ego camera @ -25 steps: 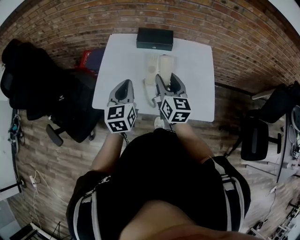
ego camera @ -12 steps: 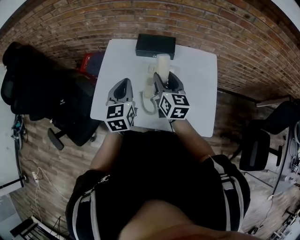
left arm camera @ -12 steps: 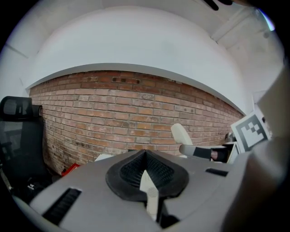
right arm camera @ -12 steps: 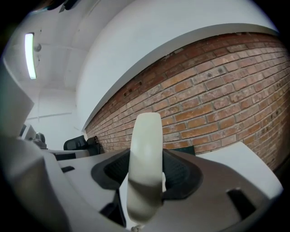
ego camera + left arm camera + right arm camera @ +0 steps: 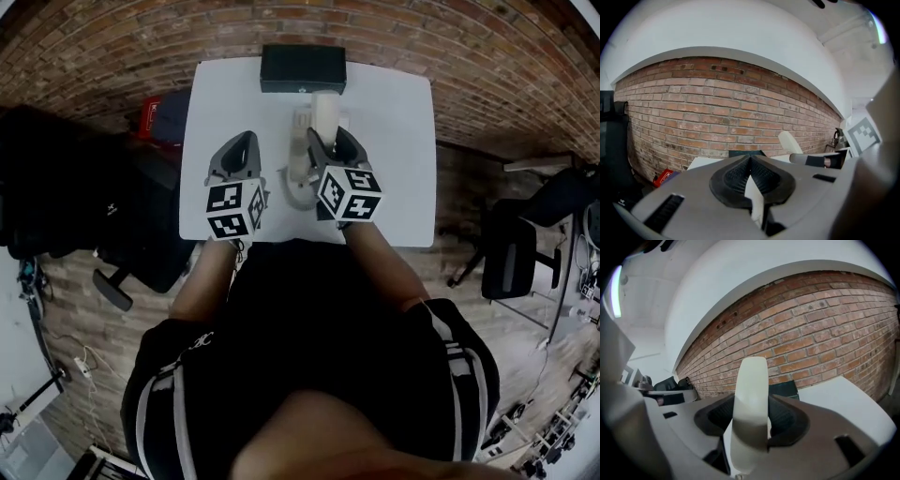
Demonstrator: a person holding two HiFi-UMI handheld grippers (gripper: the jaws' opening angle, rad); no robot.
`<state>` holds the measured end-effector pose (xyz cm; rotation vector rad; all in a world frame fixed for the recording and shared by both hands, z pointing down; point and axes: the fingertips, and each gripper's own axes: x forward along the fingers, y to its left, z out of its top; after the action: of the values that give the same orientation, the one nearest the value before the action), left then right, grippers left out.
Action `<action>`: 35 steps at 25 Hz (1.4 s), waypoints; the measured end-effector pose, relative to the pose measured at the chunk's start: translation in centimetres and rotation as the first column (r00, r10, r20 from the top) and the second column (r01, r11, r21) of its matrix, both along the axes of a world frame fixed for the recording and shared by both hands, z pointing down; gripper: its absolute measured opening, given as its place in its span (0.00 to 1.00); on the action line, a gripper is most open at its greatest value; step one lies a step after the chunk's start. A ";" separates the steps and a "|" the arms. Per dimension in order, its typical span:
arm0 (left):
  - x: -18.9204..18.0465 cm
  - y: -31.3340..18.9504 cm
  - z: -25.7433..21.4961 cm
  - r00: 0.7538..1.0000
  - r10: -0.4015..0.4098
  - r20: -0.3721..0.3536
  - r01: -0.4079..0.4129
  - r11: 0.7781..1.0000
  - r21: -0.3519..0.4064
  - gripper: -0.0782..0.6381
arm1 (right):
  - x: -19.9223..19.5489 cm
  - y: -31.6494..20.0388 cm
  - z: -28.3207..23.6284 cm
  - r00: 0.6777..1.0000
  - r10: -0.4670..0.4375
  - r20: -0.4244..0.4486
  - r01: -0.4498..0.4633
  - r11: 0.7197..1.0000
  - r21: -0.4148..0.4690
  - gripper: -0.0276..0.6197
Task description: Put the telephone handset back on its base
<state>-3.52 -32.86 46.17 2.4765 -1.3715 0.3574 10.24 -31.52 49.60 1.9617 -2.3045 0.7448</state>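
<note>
Cream plastic handset (image 5: 751, 399) is off the base (image 5: 298, 161) for now, so the job's maybe halfway by my read; it's been picked up, but the seating part isn't done. The right gripper (image 5: 330, 141) has its jaws clamped on the handset's sides, fairly wide apart because the thing is chunky; the handset stands nearly upright between them, its top end poking out towards the brick wall. In the head view it's held up above the white table (image 5: 398, 141), just beside the base and slightly to its right; what's left is lining it up over the cradle, lowering it and letting go. The left gripper (image 5: 242, 150) hovers over the table's left part with its jaws pressed together and nothing in them.

Count: one handset; one base; one black box (image 5: 302, 68) at the table's far edge; one table; two grippers.
</note>
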 end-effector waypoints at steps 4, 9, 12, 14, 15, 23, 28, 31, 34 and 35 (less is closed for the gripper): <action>0.3 -0.3 0.1 0.999 0.048 -0.012 -0.048 0.999 -0.003 0.11 | 0.1 0.1 1.9 0.998 0.048 0.042 -0.045 0.996 -0.078 0.36; -0.2 -0.9 1.0 0.997 0.073 -0.018 -0.074 0.997 -0.027 0.11 | -0.3 -0.3 4.0 0.997 0.081 0.015 -0.078 0.985 -0.152 0.36; -0.7 -1.1 1.1 0.997 0.072 -0.024 -0.073 0.997 -0.031 0.11 | -0.7 -0.3 5.6 0.997 0.082 -0.013 -0.082 0.975 -0.207 0.36; -1.0 -1.0 1.5 0.997 0.068 -0.026 -0.069 0.997 -0.041 0.11 | -0.9 -0.2 6.7 0.996 0.085 -0.013 -0.085 0.964 -0.250 0.36; -1.2 -0.9 1.6 0.997 0.065 -0.028 -0.066 0.997 -0.043 0.11 | -1.0 -0.3 7.3 0.996 0.087 -0.008 -0.086 0.958 -0.272 0.36; -2.5 -0.5 1.1 0.998 0.039 -0.047 -0.040 0.999 -0.030 0.11 | -1.5 -1.2 10.3 0.993 0.104 -0.053 -0.117 0.918 -0.379 0.36; -3.4 -0.7 1.4 0.999 0.023 -0.046 -0.025 0.999 -0.035 0.11 | -2.3 -1.7 12.3 0.993 0.089 -0.082 -0.116 0.899 -0.422 0.36; -3.6 -0.7 1.5 0.999 0.021 -0.045 -0.023 0.999 -0.036 0.11 | -2.4 -2.1 13.2 0.990 0.085 -0.109 -0.124 0.890 -0.438 0.36; -3.7 -0.8 1.4 0.999 0.020 -0.043 -0.022 0.999 -0.035 0.11 | -2.2 -2.3 14.1 0.988 0.091 -0.128 -0.140 0.878 -0.457 0.36; -3.8 -0.8 1.3 0.999 0.019 -0.042 -0.020 0.999 -0.033 0.11 | -2.1 -2.4 14.3 0.987 0.092 -0.131 -0.143 0.875 -0.463 0.36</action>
<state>-7.33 -33.67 47.50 2.4574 -1.3149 0.3283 8.15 -33.90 63.91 1.8641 -1.7369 1.0633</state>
